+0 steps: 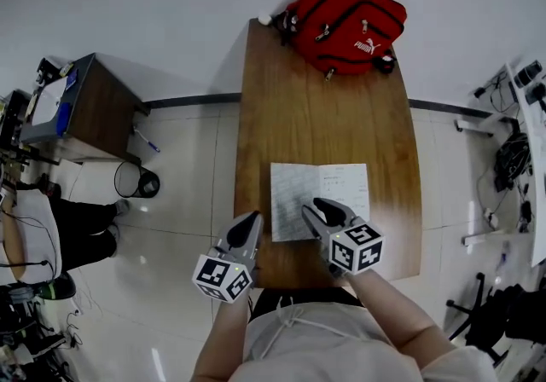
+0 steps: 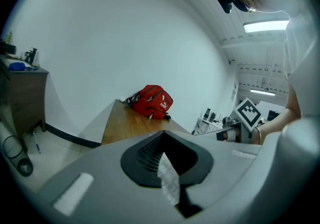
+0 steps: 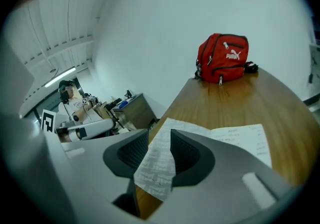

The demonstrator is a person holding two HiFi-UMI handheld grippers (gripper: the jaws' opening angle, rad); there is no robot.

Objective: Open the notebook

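Left gripper (image 1: 252, 218) and right gripper (image 1: 318, 205) hold nothing, jaws apart, so the notebook (image 1: 294, 186) at the table's (image 1: 324, 116) 6 o'clock may flop shut.

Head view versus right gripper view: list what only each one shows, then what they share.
Head view only: the person's torso, a black bin on the floor, and the right gripper seen from above, over the notebook's near edge.
Right gripper view only: the gap between that gripper's parted jaws, with a page showing through it, and another person far off at the left.
Both: the open notebook on the wooden table, the red bag at its far end, the side cabinet.
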